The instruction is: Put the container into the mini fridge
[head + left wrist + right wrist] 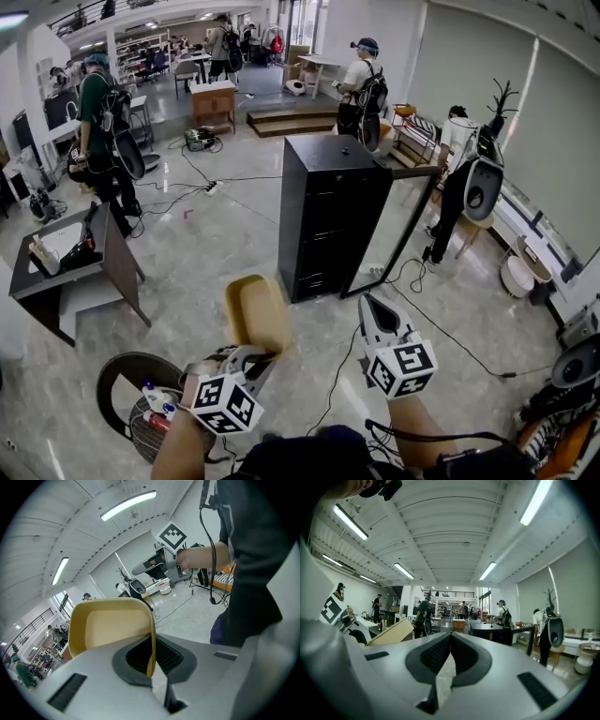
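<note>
My left gripper (263, 353) is shut on the near rim of a shallow yellow container (255, 313), held up above the floor. In the left gripper view the rim (151, 654) is pinched between the pads, and the container (108, 625) tilts away with its hollow side toward the camera. A black mini fridge (330, 211) stands a few steps ahead, its door (398, 225) swung open to the right. My right gripper (367, 303) hovers to the right of the container, jaws shut on nothing (450, 637). The right gripper view shows the container (392, 632) at left and the fridge (490, 633) ahead.
Cables (427, 330) trail over the glossy floor around the fridge. A round wire basket (141, 412) with bottles sits at lower left, and a dark desk (70, 258) stands further left. Several people stand about. A white stool (516, 277) is at right.
</note>
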### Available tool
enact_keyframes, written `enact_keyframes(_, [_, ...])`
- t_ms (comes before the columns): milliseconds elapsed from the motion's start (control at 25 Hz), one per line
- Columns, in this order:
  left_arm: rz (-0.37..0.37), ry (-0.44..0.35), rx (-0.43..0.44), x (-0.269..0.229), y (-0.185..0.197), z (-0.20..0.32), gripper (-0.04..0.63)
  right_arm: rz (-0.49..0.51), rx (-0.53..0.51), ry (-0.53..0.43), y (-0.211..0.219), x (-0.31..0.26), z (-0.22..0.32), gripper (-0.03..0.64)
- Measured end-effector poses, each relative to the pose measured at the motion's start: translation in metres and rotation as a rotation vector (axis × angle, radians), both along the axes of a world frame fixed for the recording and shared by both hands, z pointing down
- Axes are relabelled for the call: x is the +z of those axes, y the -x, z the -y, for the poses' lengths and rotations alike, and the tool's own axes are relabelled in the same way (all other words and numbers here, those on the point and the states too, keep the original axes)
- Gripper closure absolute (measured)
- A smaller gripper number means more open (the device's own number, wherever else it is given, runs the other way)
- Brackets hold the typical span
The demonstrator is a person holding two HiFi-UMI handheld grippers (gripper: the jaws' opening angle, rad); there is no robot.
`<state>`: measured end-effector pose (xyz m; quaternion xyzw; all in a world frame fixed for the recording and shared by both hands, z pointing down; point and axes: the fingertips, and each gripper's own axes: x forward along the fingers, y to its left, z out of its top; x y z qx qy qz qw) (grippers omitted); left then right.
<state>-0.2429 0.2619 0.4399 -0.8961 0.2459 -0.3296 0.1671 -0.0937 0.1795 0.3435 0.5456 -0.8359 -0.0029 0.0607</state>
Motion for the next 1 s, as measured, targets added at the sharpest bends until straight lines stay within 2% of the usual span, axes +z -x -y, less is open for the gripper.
enact_keyframes(400, [-0.010,-0.007,0.030,0.003,0.024,0.003,0.584,-0.007,0.028,-0.010,0.020,0.003,-0.003,0.601])
enact_keyframes(640, [-0.004,-0.004,0.010,0.005,0.027,0.017,0.584,-0.010,0.008,-0.010,0.022,0.007,0.012,0.601])
enact_keyframes(1000, [0.020,0.000,-0.045,0.009,0.016,0.051,0.584,0.008,-0.039,-0.013,0.010,0.011,0.062,0.601])
